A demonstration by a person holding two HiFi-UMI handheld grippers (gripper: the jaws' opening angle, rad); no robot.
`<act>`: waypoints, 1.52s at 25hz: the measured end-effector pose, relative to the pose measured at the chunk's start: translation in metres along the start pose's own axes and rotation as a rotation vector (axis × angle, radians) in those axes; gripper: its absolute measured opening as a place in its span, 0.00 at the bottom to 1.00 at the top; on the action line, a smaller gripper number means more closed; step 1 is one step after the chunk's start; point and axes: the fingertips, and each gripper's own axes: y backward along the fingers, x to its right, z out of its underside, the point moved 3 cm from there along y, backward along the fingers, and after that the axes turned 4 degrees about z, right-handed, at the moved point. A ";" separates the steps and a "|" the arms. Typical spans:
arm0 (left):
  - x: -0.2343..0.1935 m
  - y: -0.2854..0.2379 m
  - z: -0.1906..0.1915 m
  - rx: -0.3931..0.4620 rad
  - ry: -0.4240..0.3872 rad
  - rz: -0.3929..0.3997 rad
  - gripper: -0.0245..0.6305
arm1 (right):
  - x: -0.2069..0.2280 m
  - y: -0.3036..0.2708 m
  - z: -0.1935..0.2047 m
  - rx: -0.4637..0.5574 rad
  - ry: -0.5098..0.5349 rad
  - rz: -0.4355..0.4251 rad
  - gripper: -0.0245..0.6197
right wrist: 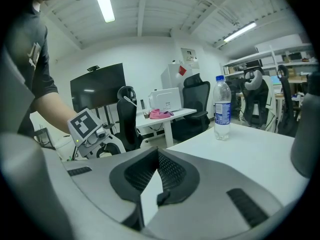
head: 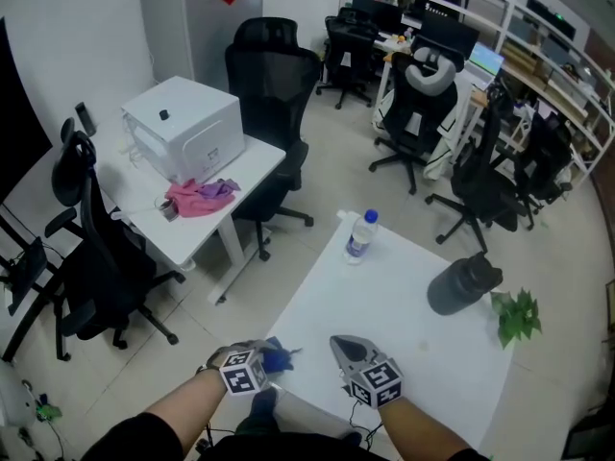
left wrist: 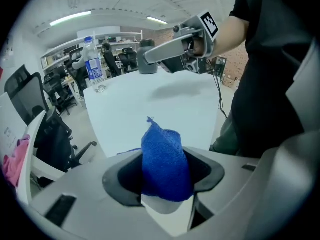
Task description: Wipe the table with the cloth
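Pinching the cloth at the table's near corner

Head view: the left gripper is tilting down over the near corner of the white table, with the blue cloth at its tip. The right gripper is pointing across the table just beside it. A water bottle, dark jug and leafy sprig are standing well apart from both.

Left gripper view: the jaws are clamping the bunched cloth, which is blocking part of the tabletop ahead.

Right gripper view: its jaws are sitting closed and empty, aiming towards the bottle.

Left tool hides lower end of cloth.
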 end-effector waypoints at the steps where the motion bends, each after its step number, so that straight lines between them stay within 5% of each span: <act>1: 0.001 0.000 -0.005 0.001 -0.006 -0.006 0.37 | 0.004 0.004 -0.001 0.006 -0.005 0.010 0.05; 9: -0.012 -0.012 -0.122 0.195 0.041 0.033 0.36 | 0.065 0.072 0.003 0.051 -0.060 0.169 0.05; 15: -0.006 -0.052 -0.227 0.263 0.018 0.095 0.36 | 0.120 0.157 0.022 0.081 -0.121 0.334 0.05; 27: 0.043 -0.195 -0.370 0.145 -0.130 0.113 0.36 | 0.178 0.308 0.082 0.092 -0.221 0.574 0.05; 33: 0.049 -0.252 -0.374 0.015 -0.155 0.133 0.36 | 0.194 0.339 0.107 0.092 -0.263 0.624 0.05; 38: 0.048 -0.259 -0.374 0.016 -0.154 0.152 0.35 | 0.199 0.347 0.110 0.099 -0.277 0.634 0.05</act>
